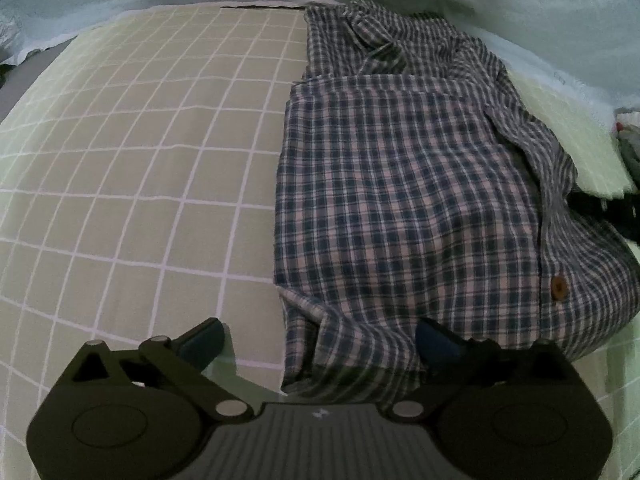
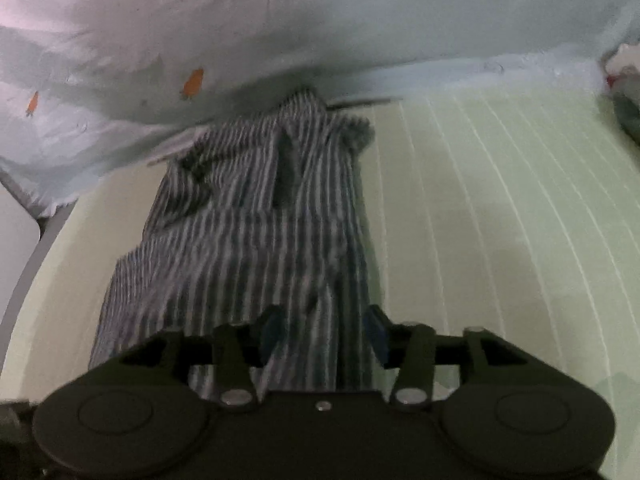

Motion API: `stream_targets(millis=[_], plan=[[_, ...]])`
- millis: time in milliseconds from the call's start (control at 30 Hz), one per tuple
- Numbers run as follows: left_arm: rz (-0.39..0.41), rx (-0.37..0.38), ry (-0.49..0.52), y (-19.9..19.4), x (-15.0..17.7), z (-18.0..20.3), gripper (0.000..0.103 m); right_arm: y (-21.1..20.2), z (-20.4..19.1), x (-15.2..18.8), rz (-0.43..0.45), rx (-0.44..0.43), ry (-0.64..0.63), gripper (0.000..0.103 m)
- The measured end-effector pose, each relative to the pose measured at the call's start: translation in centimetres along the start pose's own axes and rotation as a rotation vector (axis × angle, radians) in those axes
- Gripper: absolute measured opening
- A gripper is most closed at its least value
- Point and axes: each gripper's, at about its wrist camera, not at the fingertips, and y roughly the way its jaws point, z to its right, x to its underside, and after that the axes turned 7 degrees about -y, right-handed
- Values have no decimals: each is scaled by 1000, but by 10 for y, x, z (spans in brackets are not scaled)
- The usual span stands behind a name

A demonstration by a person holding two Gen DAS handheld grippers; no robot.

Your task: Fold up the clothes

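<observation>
Both sets of jaws stand open, gripping nothing: left gripper [image 1: 318, 342] straddles the near hem corner of the checked shirt [image 1: 404, 200], right gripper [image 2: 322, 336] over its near edge. Pinch both hem corners squarely, then carry them toward the collar [image 1: 374, 36] on the grid-patterned sheet [image 1: 140, 168].

Left gripper [image 1: 318, 340] jaws spread wide, hovering at the near hem of the plaid shirt [image 1: 408, 200]. Shirt lies folded into a long panel on the green grid-pattern bedsheet [image 1: 140, 160], collar at the far end, one brown button [image 1: 559, 288] on the right edge (placket side). Left fingertip [image 1: 202, 340] over bare sheet, right fingertip over cloth. Pale blanket [image 1: 520, 8] bunched beyond.
</observation>
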Motion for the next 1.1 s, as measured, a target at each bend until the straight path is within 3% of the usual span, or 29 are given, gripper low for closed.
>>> stream_targets(millis=[67,133,200,233,267,333,467,567,667,733,867,1100], plan=[[-11,4,-14,-1,-2,-3,101,-8,-1,12,-9,27,17,62],[-24,24,-49,-5,-5,-11,100,-19,-1,23,0,29,47,62],[-26,65,-103,-12,-6,-23,98,-30,2,36,17,-5,68,43],[-20,77,-133,-15,-7,-29,95,-33,3,41,21,-11,64,24],[-16,84,-162,-18,-6,-36,90,-34,3,45,18,0,56,14],[-16,92,-214,-21,-5,-48,85,-34,4,52,5,52,42,6],[-12,77,-260,-26,0,-63,83,-39,18,61,-13,113,96,6],[-7,78,-311,-36,6,-75,83,-53,24,64,8,122,144,18],[-24,144,-431,-40,11,-91,84,-66,24,70,8,125,245,53],[-49,198,-521,-38,15,-99,84,-72,28,76,-5,97,384,55],[-88,306,-653,-34,23,-103,84,-73,40,95,-19,-42,685,61],[-119,361,-687,-22,22,-91,84,-66,51,118,20,-217,1016,77]])
